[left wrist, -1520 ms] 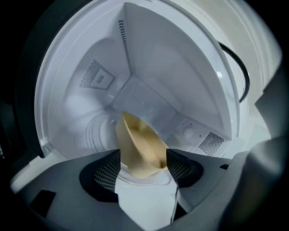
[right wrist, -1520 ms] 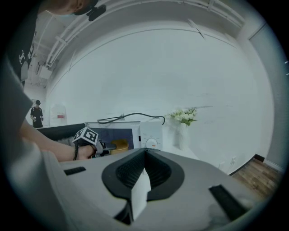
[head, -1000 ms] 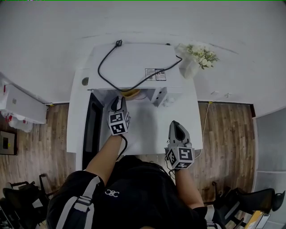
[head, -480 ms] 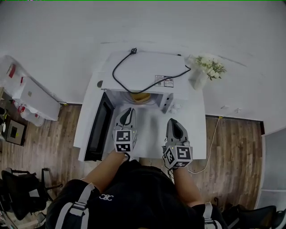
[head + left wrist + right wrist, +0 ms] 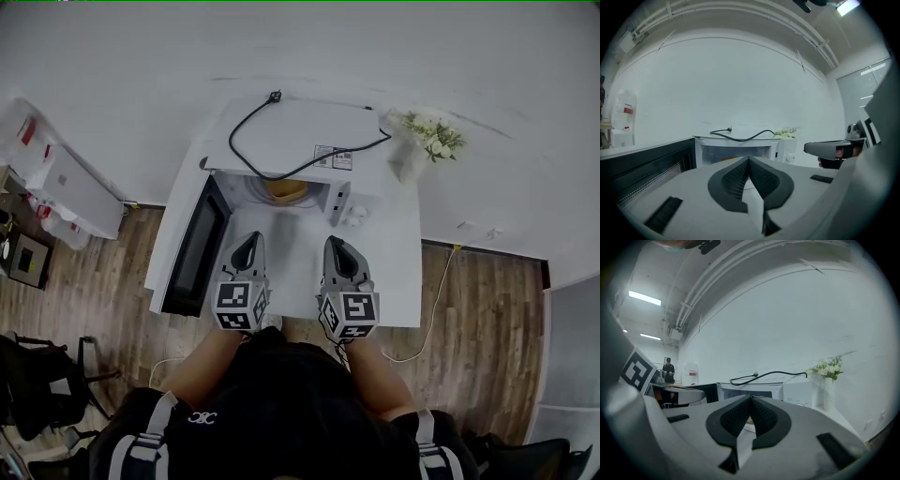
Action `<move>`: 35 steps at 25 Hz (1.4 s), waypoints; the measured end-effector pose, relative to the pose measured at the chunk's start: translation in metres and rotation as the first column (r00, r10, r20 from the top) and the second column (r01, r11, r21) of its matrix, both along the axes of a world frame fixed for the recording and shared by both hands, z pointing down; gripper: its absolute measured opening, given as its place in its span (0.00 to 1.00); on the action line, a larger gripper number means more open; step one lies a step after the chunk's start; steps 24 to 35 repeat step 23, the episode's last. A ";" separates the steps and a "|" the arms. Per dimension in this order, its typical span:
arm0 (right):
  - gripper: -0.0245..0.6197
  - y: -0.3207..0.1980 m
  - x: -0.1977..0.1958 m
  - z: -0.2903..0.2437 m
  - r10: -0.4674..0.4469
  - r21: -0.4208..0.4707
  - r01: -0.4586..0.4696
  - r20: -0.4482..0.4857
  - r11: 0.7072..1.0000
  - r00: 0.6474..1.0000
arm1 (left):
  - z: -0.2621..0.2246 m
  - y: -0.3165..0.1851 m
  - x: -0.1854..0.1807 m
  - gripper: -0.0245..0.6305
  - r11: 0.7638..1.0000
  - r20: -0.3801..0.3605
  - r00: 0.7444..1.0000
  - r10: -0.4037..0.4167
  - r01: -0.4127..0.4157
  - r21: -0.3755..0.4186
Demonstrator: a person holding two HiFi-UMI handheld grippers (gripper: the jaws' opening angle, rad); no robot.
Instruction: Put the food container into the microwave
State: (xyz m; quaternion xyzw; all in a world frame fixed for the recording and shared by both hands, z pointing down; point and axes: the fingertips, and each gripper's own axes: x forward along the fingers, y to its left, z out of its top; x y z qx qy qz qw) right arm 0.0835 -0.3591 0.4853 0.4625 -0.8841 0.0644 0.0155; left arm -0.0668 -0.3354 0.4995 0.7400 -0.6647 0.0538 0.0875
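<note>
Counting one microwave (image 5: pixel 300 131), one container (image 5: pixel 285 190), two closed grippers (image 5: pixel 252 236) (image 5: pixel 334 241).

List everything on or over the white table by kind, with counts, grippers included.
Microwave: 1
Food container: 1
Power cord: 1
Vase of flowers: 1
Grippers: 2 (left gripper, right gripper)
Total: 6

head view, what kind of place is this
Probably a lab or office workspace staged as a kitchen corner, not a home kitchen: a microwave stands on a white table against a bare wall, office chairs sit on the wood floor, and strip lights hang among exposed ceiling pipes.
</note>
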 end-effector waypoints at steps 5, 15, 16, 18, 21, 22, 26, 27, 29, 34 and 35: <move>0.04 0.006 -0.005 -0.004 -0.030 0.008 0.030 0.005 1.000 1.000 | -0.004 0.009 0.002 0.04 1.000 0.001 1.000 -0.006 0.006 0.001; 0.04 0.012 -0.004 -0.004 -0.022 0.014 0.022 -0.006 1.000 1.000 | -0.005 0.010 0.006 0.04 1.000 -0.018 1.000 0.006 -0.006 0.004; 0.04 0.013 -0.004 -0.004 -0.021 0.014 0.021 -0.005 1.000 1.000 | -0.005 0.010 0.006 0.04 1.000 -0.020 1.000 0.006 -0.006 0.003; 0.04 0.014 -0.004 -0.005 -0.020 0.014 0.020 -0.002 1.000 1.000 | -0.005 0.010 0.006 0.04 1.000 -0.029 1.000 0.006 -0.006 -0.001; 0.04 0.015 -0.004 -0.006 -0.020 0.013 0.020 -0.002 1.000 1.000 | -0.003 0.011 0.005 0.04 1.000 -0.047 0.999 0.005 -0.005 -0.010; 0.04 0.016 -0.004 -0.005 -0.019 0.011 0.019 -0.003 1.000 1.000 | -0.003 0.011 0.004 0.04 1.000 -0.051 0.999 0.003 -0.004 -0.013; 0.04 0.017 -0.005 -0.005 -0.019 0.009 0.019 -0.004 1.000 1.000 | -0.002 0.012 0.004 0.04 1.000 -0.054 0.999 0.002 -0.003 -0.017; 0.04 0.017 -0.005 -0.005 -0.019 0.009 0.019 -0.004 1.000 1.000 | -0.002 0.012 0.004 0.04 1.000 -0.054 0.999 0.002 -0.003 -0.017; 0.04 0.017 -0.005 -0.005 -0.019 0.009 0.019 -0.004 1.000 1.000 | -0.002 0.012 0.004 0.04 1.000 -0.054 0.999 0.002 -0.003 -0.017; 0.04 0.017 -0.005 -0.005 -0.019 0.009 0.019 -0.004 1.000 1.000 | -0.002 0.012 0.004 0.04 1.000 -0.054 0.999 0.002 -0.003 -0.017; 0.04 0.017 -0.005 -0.005 -0.019 0.009 0.019 -0.004 1.000 1.000 | -0.002 0.012 0.004 0.04 1.000 -0.054 0.999 0.002 -0.003 -0.017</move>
